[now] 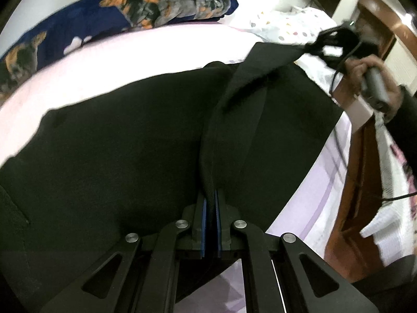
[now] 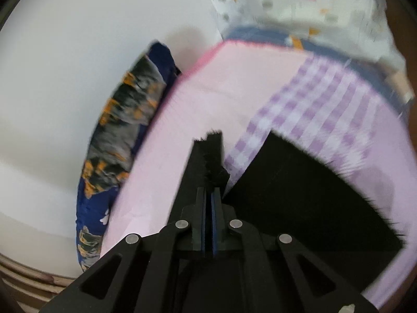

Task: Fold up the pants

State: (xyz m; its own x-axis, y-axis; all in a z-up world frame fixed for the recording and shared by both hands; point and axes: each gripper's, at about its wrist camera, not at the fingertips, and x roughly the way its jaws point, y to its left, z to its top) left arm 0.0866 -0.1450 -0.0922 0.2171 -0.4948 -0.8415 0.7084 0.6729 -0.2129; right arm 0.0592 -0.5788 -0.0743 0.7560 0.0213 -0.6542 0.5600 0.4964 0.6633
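Black pants (image 1: 117,156) lie spread over a pink bed sheet (image 1: 146,52). My left gripper (image 1: 210,195) is shut on a raised fold of the black fabric that runs up and to the right. At the far end of that fold, in the left wrist view, a hand holds my right gripper (image 1: 320,42), clamped on the cloth's end. In the right wrist view my right gripper (image 2: 208,193) is shut on a bunched black edge of the pants (image 2: 299,187), which hang away to the right over the sheet (image 2: 208,99).
A blue pillow with an orange and grey dog print (image 1: 125,13) lies along the white wall. A white dotted cloth (image 1: 286,23) and a lilac checked cover (image 2: 312,99) lie at the bed's far end. Brown wooden furniture (image 1: 349,195) stands beside the bed.
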